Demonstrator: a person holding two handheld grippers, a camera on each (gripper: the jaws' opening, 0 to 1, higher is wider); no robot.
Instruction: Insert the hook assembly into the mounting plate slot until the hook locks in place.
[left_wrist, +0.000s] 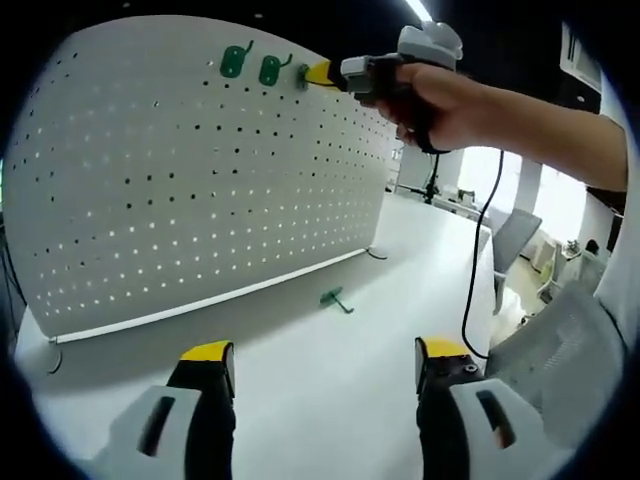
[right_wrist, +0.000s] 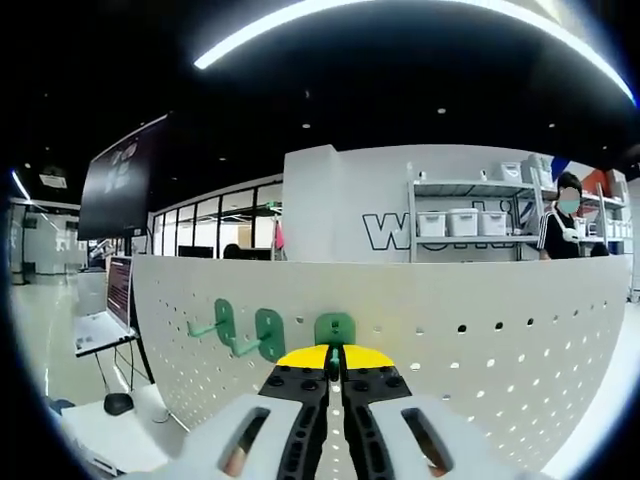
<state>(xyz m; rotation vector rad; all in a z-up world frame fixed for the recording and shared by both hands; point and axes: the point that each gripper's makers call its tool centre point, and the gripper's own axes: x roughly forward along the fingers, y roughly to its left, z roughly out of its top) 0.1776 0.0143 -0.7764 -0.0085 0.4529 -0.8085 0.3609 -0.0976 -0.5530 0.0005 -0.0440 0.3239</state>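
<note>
White pegboard (left_wrist: 200, 170) stands on table (left_wrist: 330, 380). Right gripper (right_wrist: 335, 362), jaws closed on third green hook (right_wrist: 334, 330), seating it; next: press home. Left gripper (left_wrist: 325, 365) wide open, empty.

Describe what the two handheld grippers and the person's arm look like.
The left gripper has black jaws with yellow tips on light grey bodies. The right gripper matches it: yellow-tipped black jaws with small holes, a white-grey housing with dark slots, and a black cable hanging below it. The person's hand is ungloved, with a white sleeve nearby.
</note>
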